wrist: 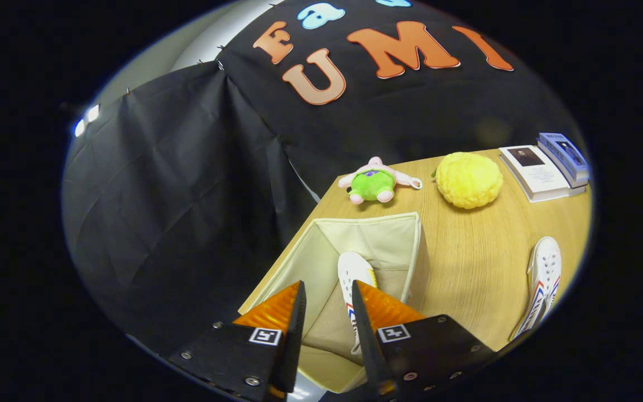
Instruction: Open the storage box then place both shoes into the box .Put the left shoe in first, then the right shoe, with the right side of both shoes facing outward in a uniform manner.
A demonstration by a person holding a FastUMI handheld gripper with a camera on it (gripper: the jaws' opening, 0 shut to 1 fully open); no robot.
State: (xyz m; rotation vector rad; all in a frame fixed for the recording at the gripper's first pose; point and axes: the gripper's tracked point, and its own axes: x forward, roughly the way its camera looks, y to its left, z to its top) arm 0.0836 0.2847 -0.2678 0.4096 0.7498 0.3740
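Plush toy (pixel 376 183), yellow ball (pixel 469 180), books (pixel 547 167) on wooden table (pixel 478 262).

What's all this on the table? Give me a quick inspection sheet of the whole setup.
Surface: wooden table.
Job's things: open fabric storage box at the table's corner; one white shoe inside it; second shoe on the table beside.
Clutter: plush toy, yellow ball-like toy, books beyond the box.
Gripper: gripper open above the box, holding nothing.
Cables: nothing seen.
Surroundings: black cloth wall.
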